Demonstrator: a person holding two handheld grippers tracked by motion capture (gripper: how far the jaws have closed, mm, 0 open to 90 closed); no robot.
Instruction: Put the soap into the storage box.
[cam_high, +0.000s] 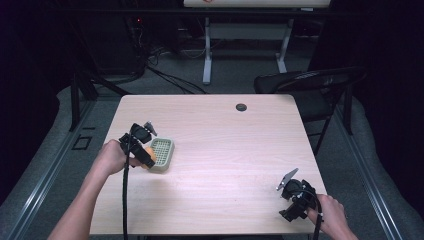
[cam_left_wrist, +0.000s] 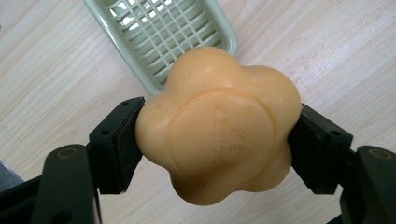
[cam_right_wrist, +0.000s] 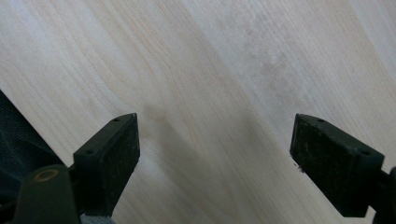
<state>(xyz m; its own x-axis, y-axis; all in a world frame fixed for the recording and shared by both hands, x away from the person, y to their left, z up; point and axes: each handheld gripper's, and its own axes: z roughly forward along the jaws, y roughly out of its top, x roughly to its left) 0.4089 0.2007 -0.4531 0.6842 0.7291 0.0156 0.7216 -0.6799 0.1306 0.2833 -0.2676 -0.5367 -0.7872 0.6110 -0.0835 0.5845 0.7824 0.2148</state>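
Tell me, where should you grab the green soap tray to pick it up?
Grip the soap tray by one long rim, coming straight down with the free right gripper. Its raised thin edge suits the fingers; the slatted bottom lies flat on the table. The soap crowds its left side.

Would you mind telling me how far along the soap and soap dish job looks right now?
Done: the left tool has the flower-shaped orange soap clamped between its jaws. In hand: the soap hangs beside the green soap dish, not in it. Left, probably: setting it into the dish and letting go. The right tool is open over bare table.
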